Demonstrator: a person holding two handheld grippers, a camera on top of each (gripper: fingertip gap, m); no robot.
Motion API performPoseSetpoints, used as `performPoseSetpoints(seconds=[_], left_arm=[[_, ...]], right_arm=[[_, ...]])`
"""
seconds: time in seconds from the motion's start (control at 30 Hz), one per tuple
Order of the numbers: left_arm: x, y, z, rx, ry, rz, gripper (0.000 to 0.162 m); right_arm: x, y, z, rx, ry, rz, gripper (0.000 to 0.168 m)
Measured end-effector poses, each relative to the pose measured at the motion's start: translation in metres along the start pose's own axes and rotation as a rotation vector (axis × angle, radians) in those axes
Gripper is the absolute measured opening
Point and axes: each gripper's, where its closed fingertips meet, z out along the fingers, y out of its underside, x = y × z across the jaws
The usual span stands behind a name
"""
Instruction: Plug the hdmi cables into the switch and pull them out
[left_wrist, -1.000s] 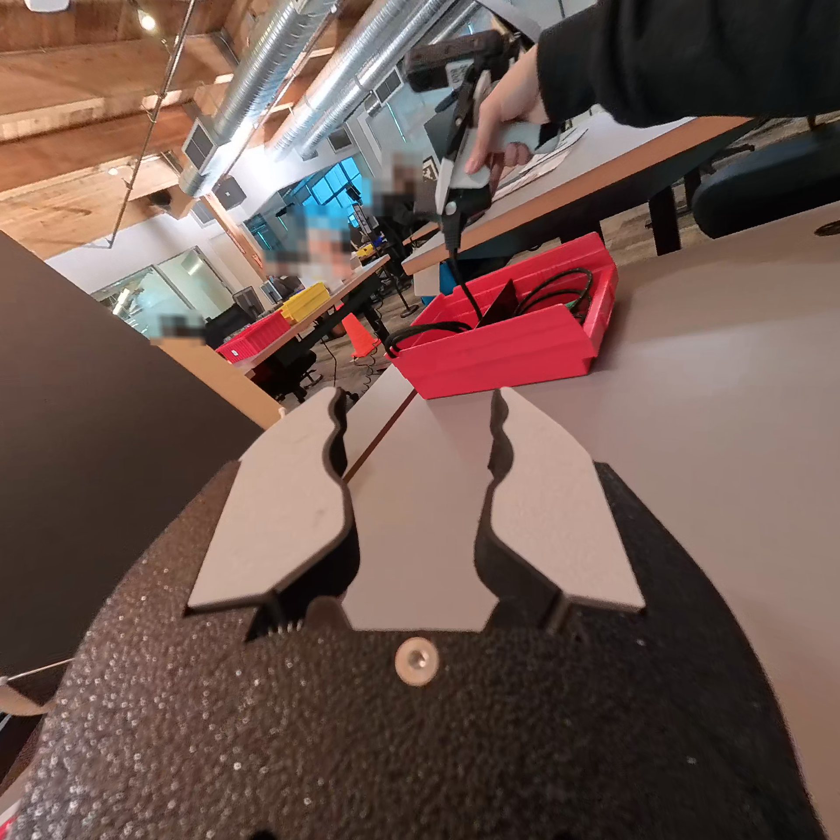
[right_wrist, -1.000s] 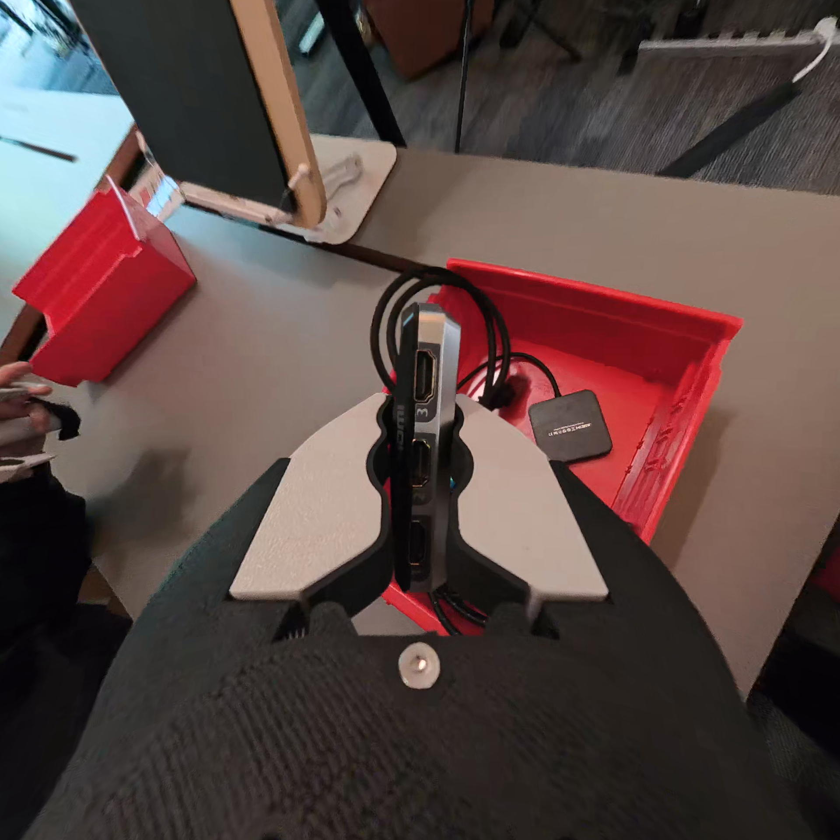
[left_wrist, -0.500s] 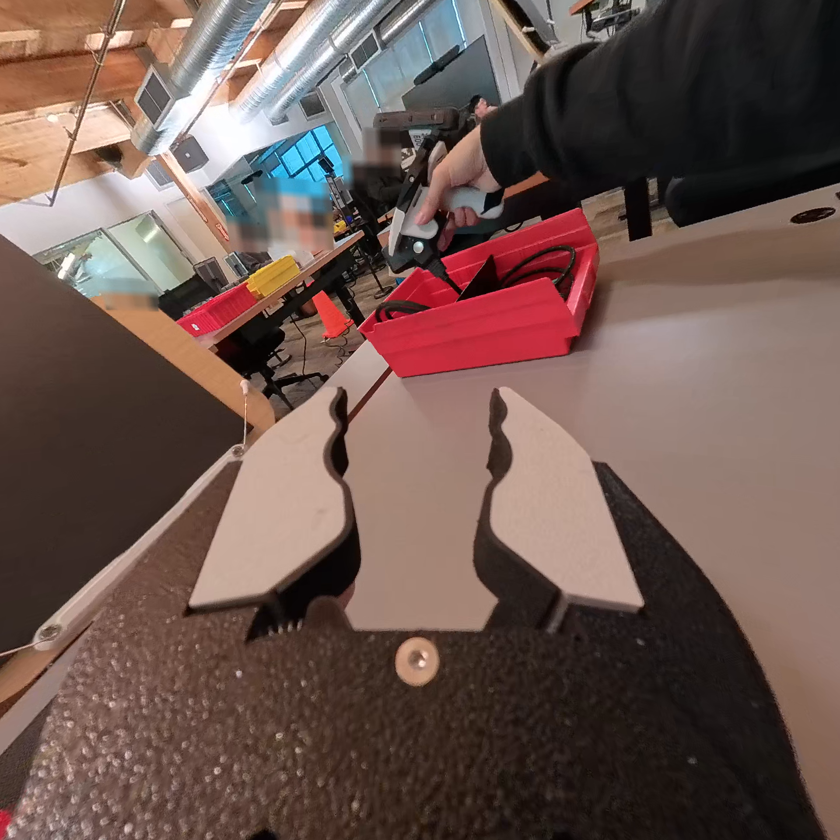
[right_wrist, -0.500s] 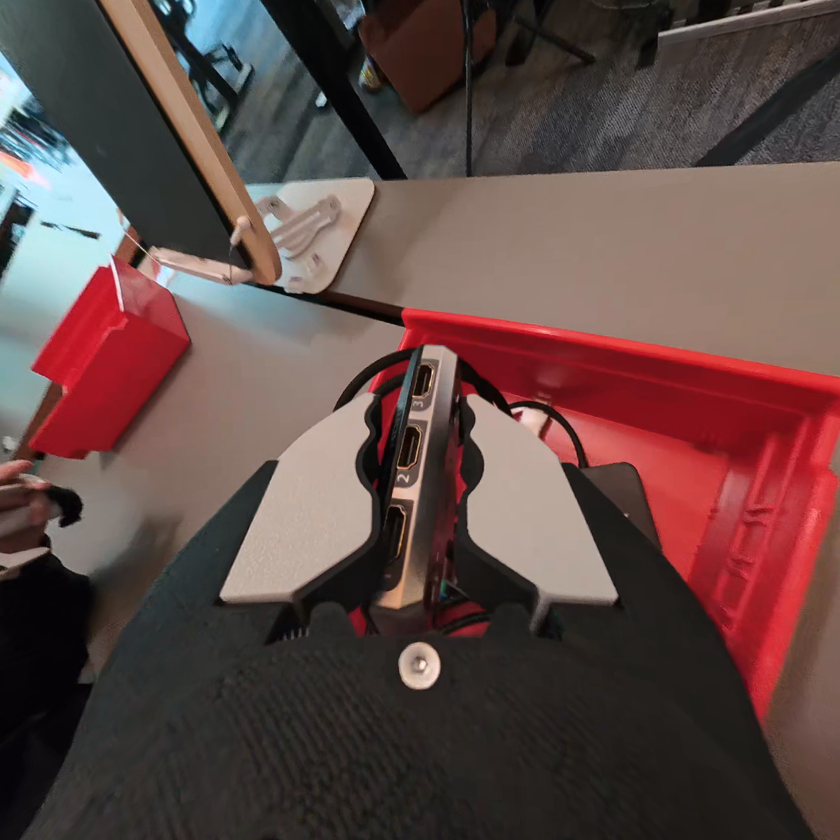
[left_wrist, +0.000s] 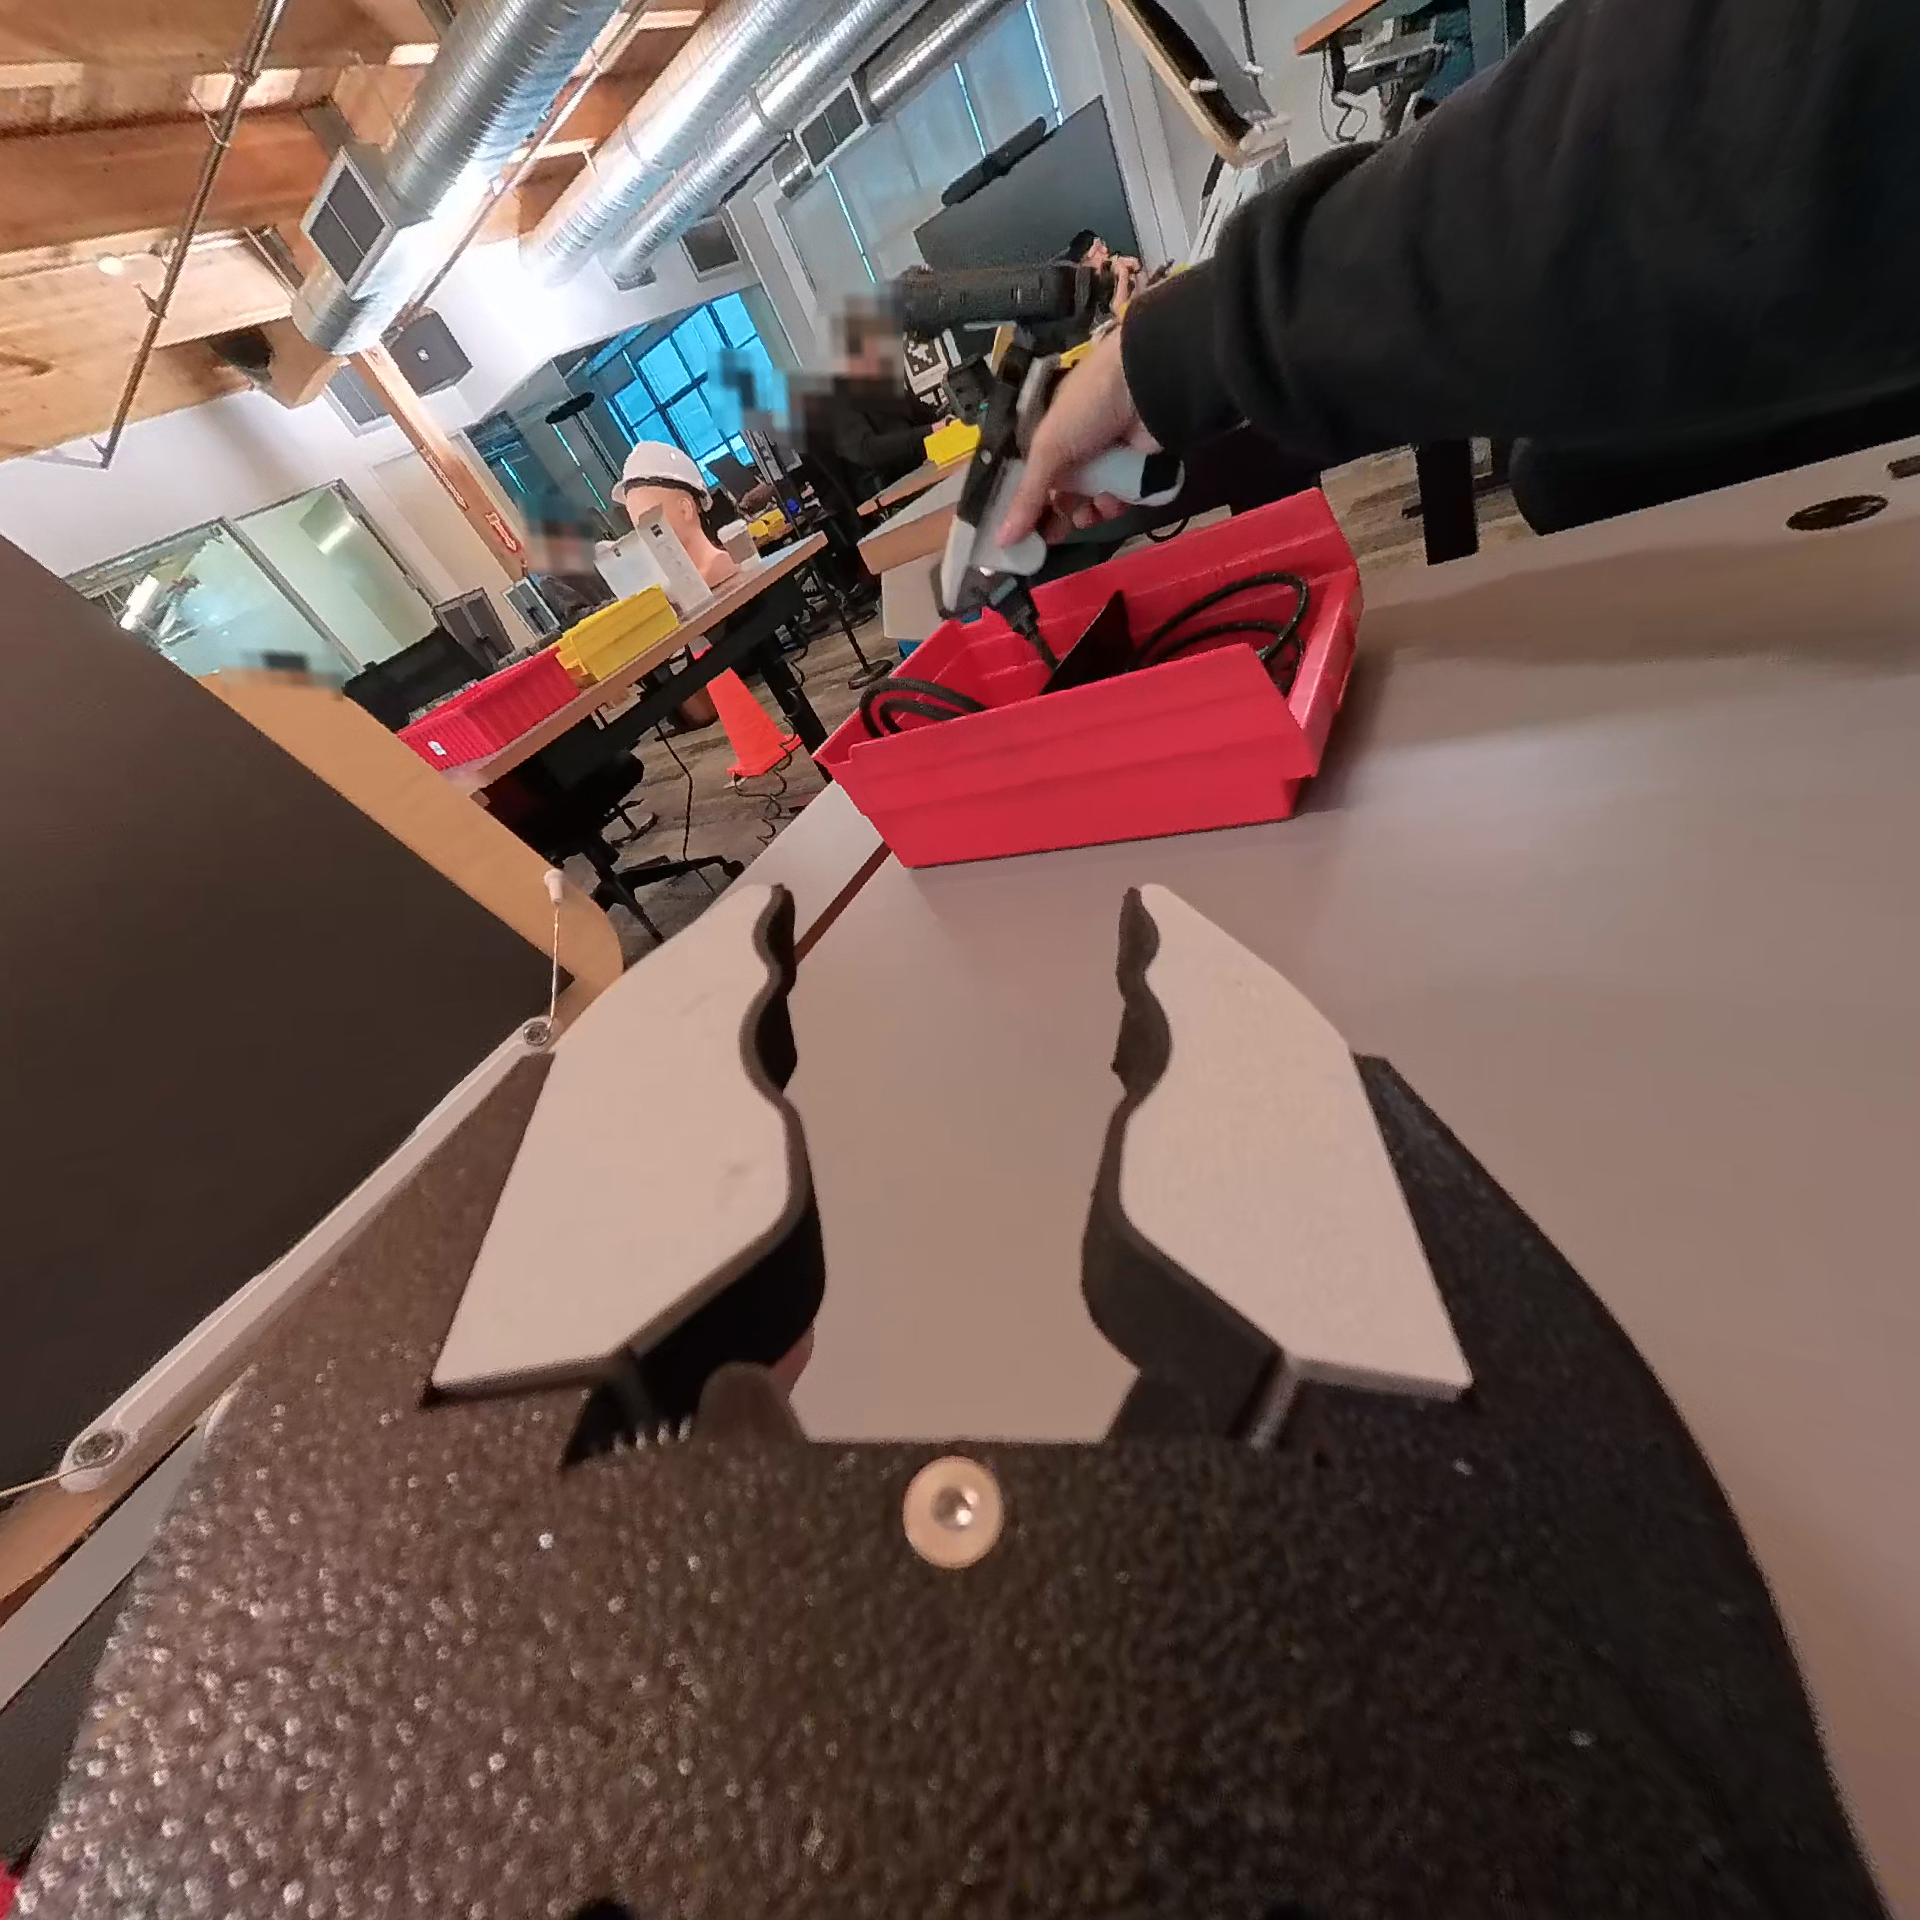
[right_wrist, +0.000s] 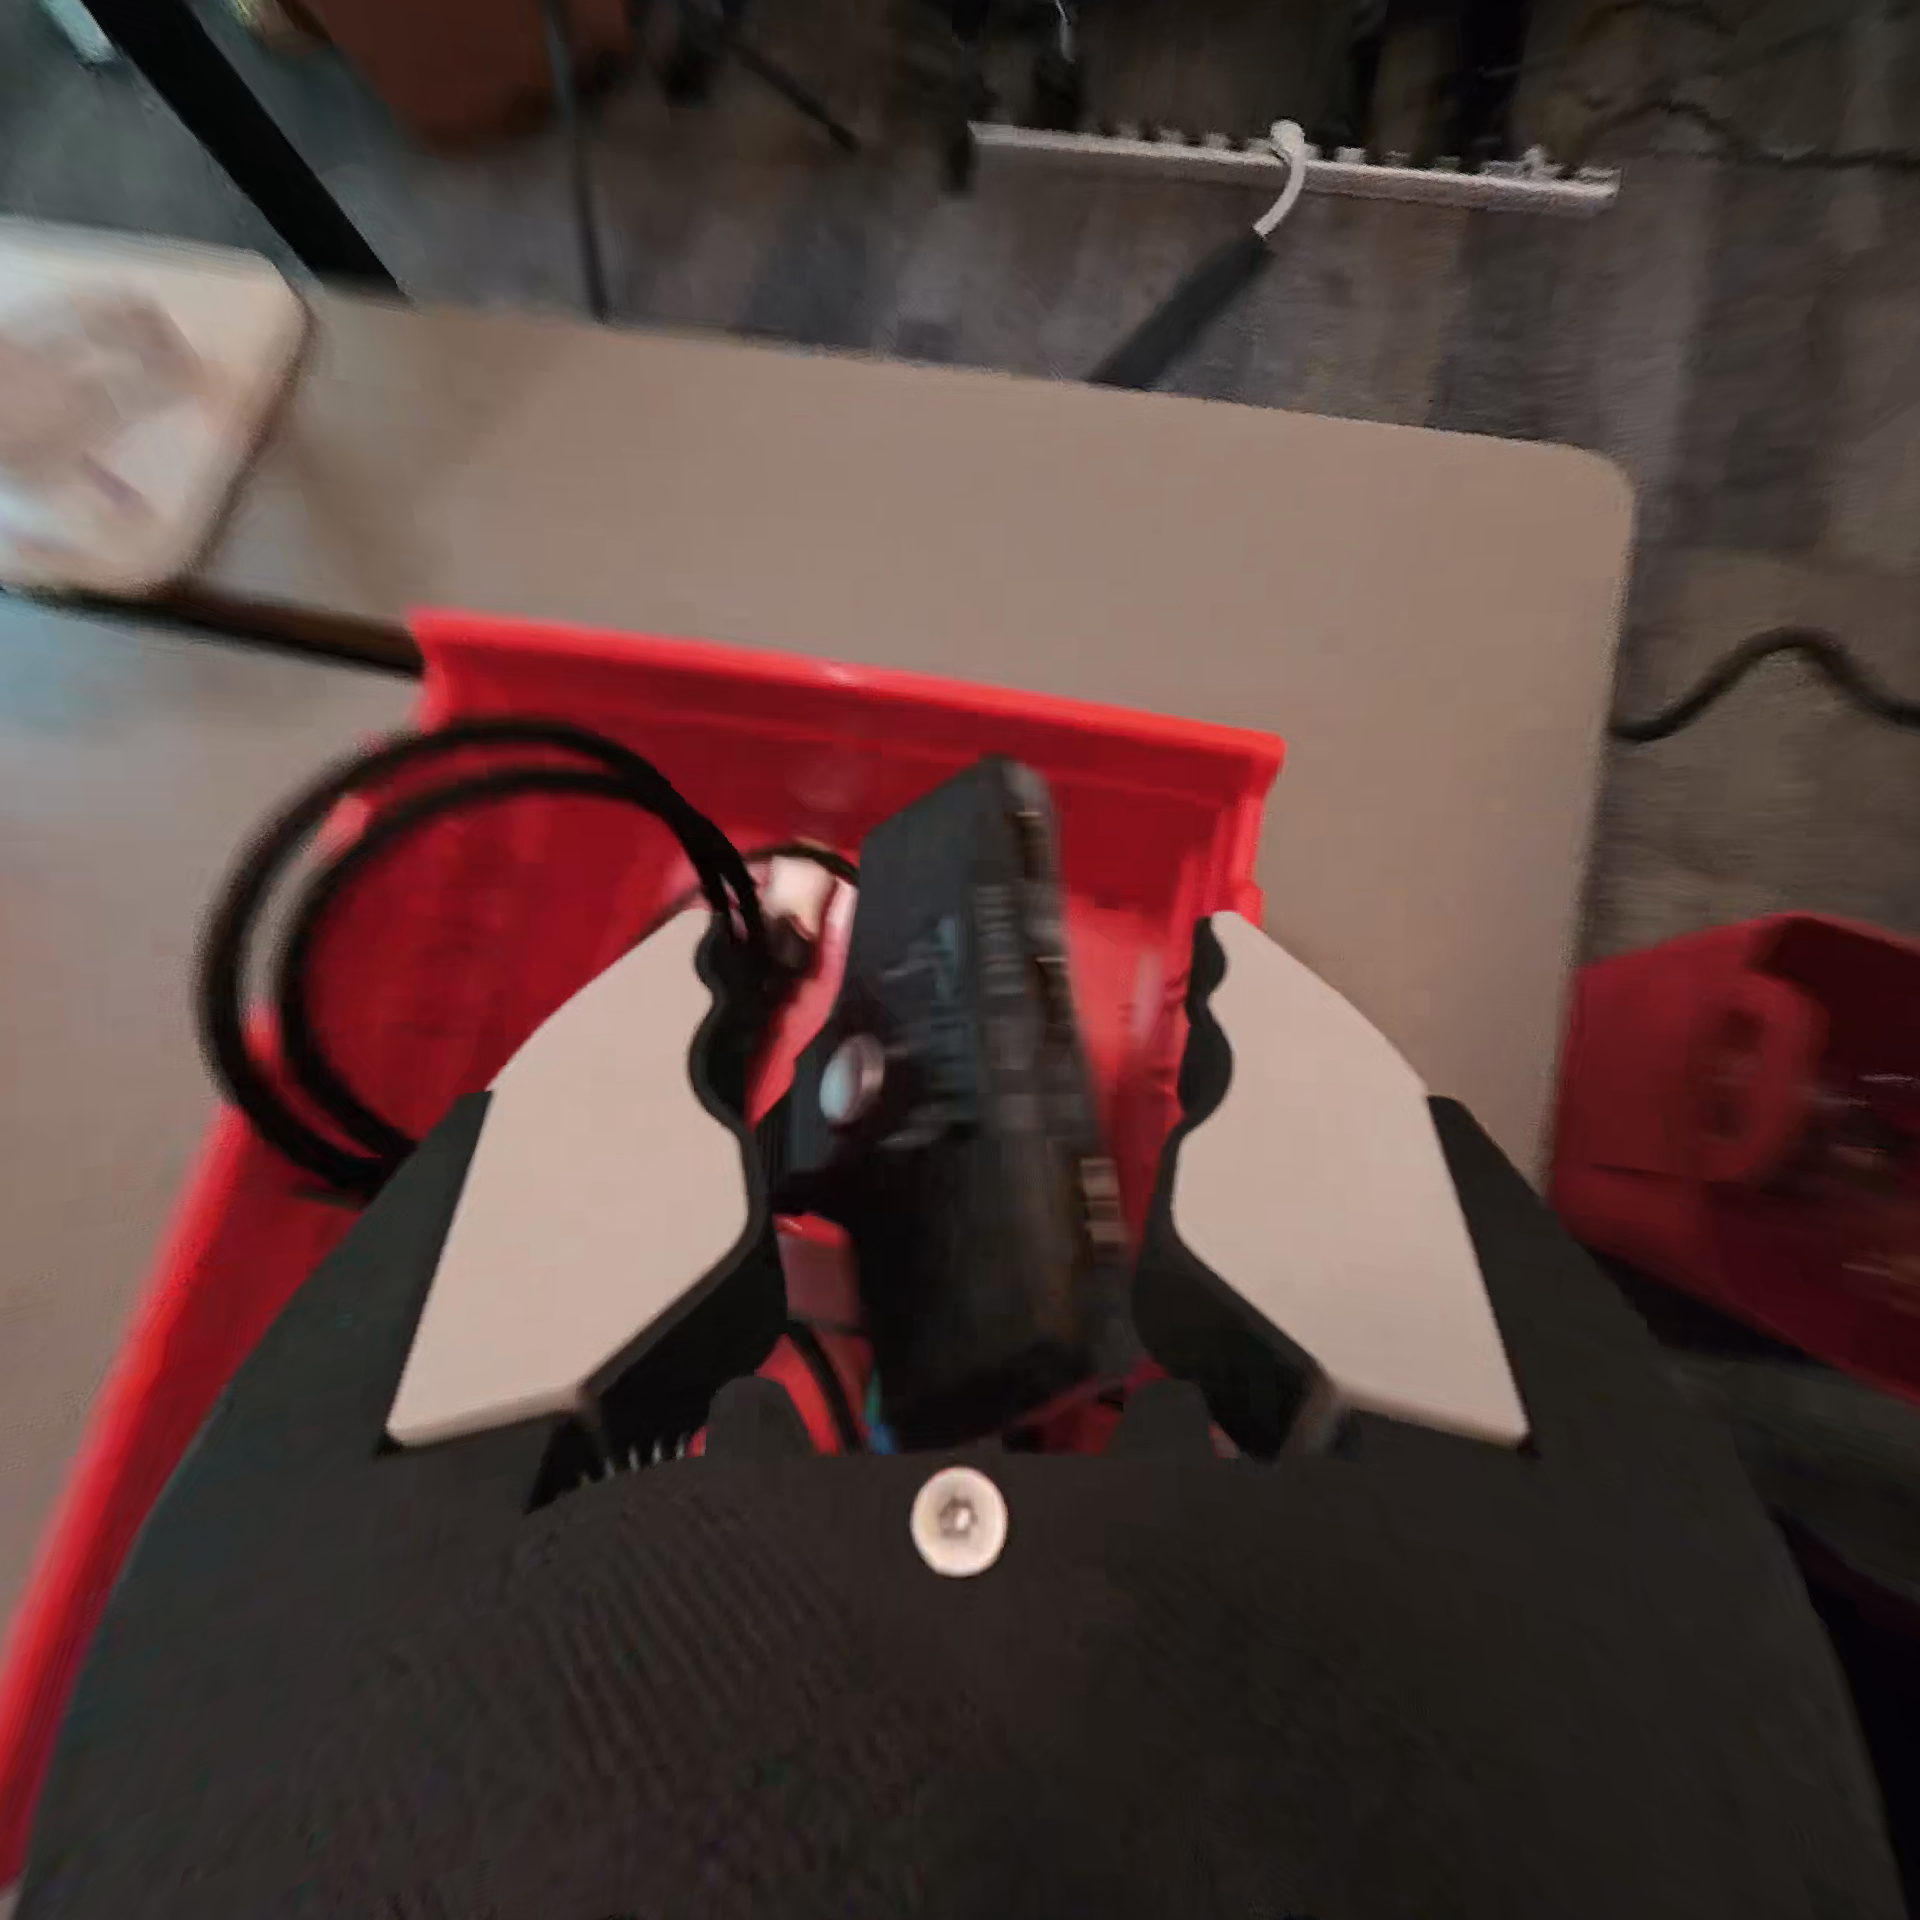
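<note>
Released since half a second ago, the switch now stands tilted between the wide-spread right tongs, which gripped it before; the blur hides whether it touches either finger. Just ahead and left of them, black cables loop over the wall of the red bin. Left tongs are wide and hold nothing above the bare counter, with the bin well ahead.
</note>
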Motion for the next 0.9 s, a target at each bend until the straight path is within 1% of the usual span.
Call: performPoseSetpoints(seconds=[0.03,0.07,0.1,0.13,0.17,0.2,0.23,0.27,0.3,0.33,0.37,0.43,0.53,0.6,0.67,0.73,0.8,0.9], left_arm=[[0.0,-0.001,0.0,0.005,0.001,-0.002,0.059],[0.0,-0.001,0.0,0.007,0.003,-0.003,0.059],[0.001,-0.001,0.0,0.007,0.004,-0.003,0.059],[0.001,-0.001,0.001,0.004,0.004,-0.001,0.059],[0.002,-0.002,0.001,0.003,0.005,0.003,0.059],[0.003,-0.003,0.0,0.002,0.006,0.009,0.059],[0.003,-0.004,0.0,0.001,0.004,0.015,0.059],[0.002,-0.005,-0.001,0.001,0.0,0.021,0.059],[0.002,-0.007,-0.002,0.003,-0.003,0.023,0.059],[0.001,-0.008,-0.003,0.009,-0.004,0.022,0.059],[0.001,-0.01,-0.004,0.015,-0.006,0.02,0.059],[-0.001,-0.013,-0.006,0.024,-0.01,0.019,0.059],[-0.002,-0.017,-0.008,0.038,-0.013,0.016,0.059],[-0.001,-0.019,-0.008,0.044,-0.012,0.006,0.059],[0.0,-0.02,-0.008,0.042,-0.008,-0.001,0.058],[0.002,-0.019,-0.006,0.024,-0.004,-0.015,0.058],[0.003,-0.016,-0.004,-0.005,-0.007,-0.029,0.058],[0.003,-0.011,0.001,-0.059,-0.024,-0.035,0.058]], right_arm=[[0.0,0.004,0.001,-0.021,0.032,-0.081,0.091],[-0.004,0.005,0.0,-0.021,0.044,-0.152,0.106],[-0.012,0.002,-0.002,0.0,0.026,-0.214,0.104],[-0.022,-0.004,-0.006,0.044,-0.01,-0.25,0.095],[-0.038,-0.013,-0.012,0.104,-0.08,-0.253,0.087],[-0.054,-0.024,-0.019,0.17,-0.165,-0.225,0.088],[-0.068,-0.035,-0.028,0.223,-0.245,-0.184,0.086],[-0.076,-0.044,-0.036,0.254,-0.294,-0.153,0.076],[-0.077,-0.051,-0.041,0.267,-0.29,-0.134,0.066],[-0.074,-0.056,-0.045,0.272,-0.254,-0.126,0.068],[-0.071,-0.059,-0.049,0.276,-0.218,-0.131,0.075],[-0.069,-0.057,-0.056,0.273,-0.149,-0.172,0.077],[-0.072,-0.045,-0.069,0.265,-0.06,-0.252,0.078],[-0.078,-0.035,-0.082,0.283,0.001,-0.308,0.081],[-0.079,-0.024,-0.101,0.306,0.117,-0.343,0.085],[-0.085,-0.01,-0.125,0.37,0.203,-0.353,0.088],[-0.09,0.011,-0.148,0.408,0.253,-0.328,0.088],[-0.086,0.059,-0.172,0.419,0.322,-0.226,0.097]])
